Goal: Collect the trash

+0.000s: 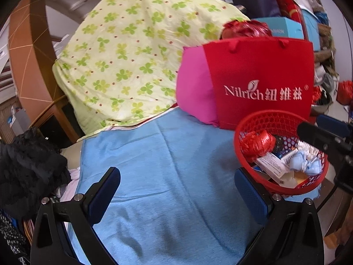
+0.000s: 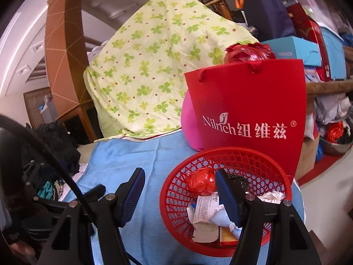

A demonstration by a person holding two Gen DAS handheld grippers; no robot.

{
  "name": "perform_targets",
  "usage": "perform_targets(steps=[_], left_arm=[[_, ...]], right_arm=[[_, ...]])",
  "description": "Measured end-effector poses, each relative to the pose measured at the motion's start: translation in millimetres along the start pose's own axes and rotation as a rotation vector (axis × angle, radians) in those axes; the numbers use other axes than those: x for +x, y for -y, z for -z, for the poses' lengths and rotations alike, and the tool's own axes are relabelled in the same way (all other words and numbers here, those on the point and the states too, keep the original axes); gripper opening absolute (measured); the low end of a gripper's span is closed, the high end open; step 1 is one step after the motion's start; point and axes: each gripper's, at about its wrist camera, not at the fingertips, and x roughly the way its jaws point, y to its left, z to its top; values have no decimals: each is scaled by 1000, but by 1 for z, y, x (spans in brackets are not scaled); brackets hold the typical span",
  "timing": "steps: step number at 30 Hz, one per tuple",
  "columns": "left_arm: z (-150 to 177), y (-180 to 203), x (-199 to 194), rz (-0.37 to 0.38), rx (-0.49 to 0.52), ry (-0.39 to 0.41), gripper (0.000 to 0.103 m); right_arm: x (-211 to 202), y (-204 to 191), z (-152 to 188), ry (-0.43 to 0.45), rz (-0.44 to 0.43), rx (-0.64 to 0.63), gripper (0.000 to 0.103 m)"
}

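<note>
A red mesh basket (image 1: 239,137) stands on a blue towel (image 1: 165,172) and holds trash: a crumpled red bag (image 1: 258,143), a white carton (image 1: 272,165) and a blue mask (image 1: 305,164). My left gripper (image 1: 178,190) hangs open over the bare towel, left of the basket, with nothing between its fingers. My right gripper (image 2: 179,193) is open and empty too; its right finger (image 2: 227,195) is over the basket (image 2: 176,190), in front of the red bag (image 2: 200,182) and the carton (image 2: 206,207). The right gripper (image 1: 317,128) also shows at the basket's far right side.
A red paper gift bag (image 2: 247,97) stands directly behind the basket, with a pink cushion (image 2: 189,128) beside it. A clover-print quilt (image 2: 154,66) is heaped at the back. Black clothing (image 1: 28,161) lies left of the towel. Boxes and bags crowd the right.
</note>
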Motion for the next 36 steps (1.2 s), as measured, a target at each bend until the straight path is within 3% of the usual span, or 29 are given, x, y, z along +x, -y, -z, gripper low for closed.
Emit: perform_targets(steps=[16, 36], left_arm=[[3, -40, -30, -32, -100, 70, 103], [18, -73, -49, -55, -170, 85, 103]], right_arm=[[-6, -40, -7, -11, -22, -67, 74], [-16, -83, -9, -4, -41, -138, 75]])
